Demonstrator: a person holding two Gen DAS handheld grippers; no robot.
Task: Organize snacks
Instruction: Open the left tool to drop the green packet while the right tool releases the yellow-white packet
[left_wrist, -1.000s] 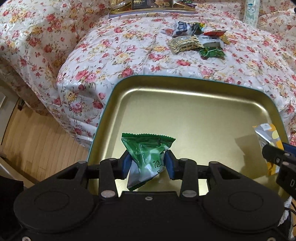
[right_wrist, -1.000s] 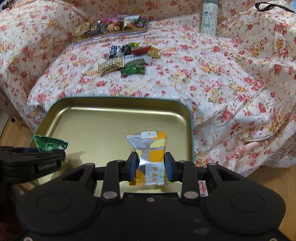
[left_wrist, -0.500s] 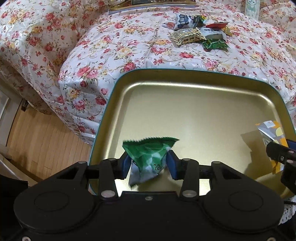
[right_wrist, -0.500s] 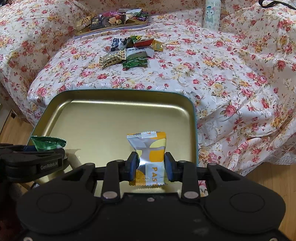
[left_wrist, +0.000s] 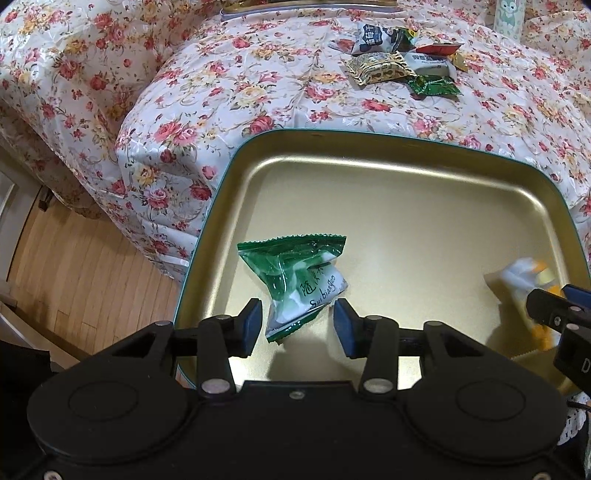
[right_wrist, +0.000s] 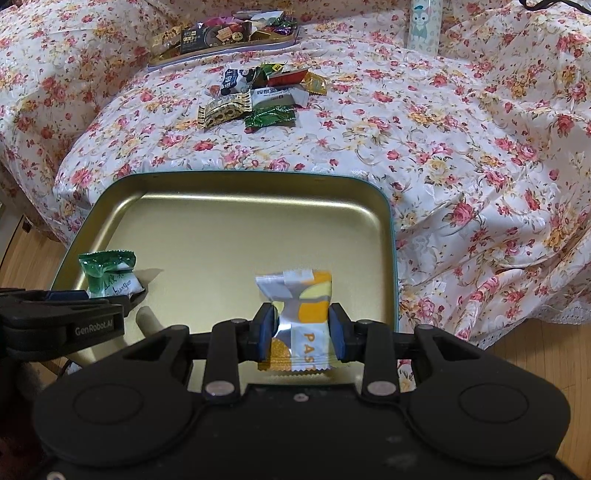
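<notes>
The left gripper (left_wrist: 297, 325) has just been opening: its blue fingers (left_wrist: 253, 325) stand apart with a gap on each side of the green packet (left_wrist: 301, 280), which sits between them but is not pressed by either one. The packet lies tilted on the floor of the gold tray (left_wrist: 406, 206), near the tray's left wall.

The right gripper (right_wrist: 300, 334) has its fingers (right_wrist: 266, 330) closed on the lower half of the orange-and-silver packet (right_wrist: 297, 314), both touching its sides. That packet stands upright over the tray, toward the tray's right wall and near its front edge. In the left wrist view the same packet is blurred.

The tray rests on a surface covered with a floral cloth (right_wrist: 461, 155), at its near edge, with wooden floor (left_wrist: 74, 273) below the tray's left side. Beyond the tray's far rim a loose heap of snacks (right_wrist: 258, 99) lies on the cloth, well apart from the tray. Farther back a second tray (right_wrist: 221, 40) is filled with wrapped snacks, and a pale bottle (right_wrist: 423, 22) with a cartoon figure stands to its right.
</notes>
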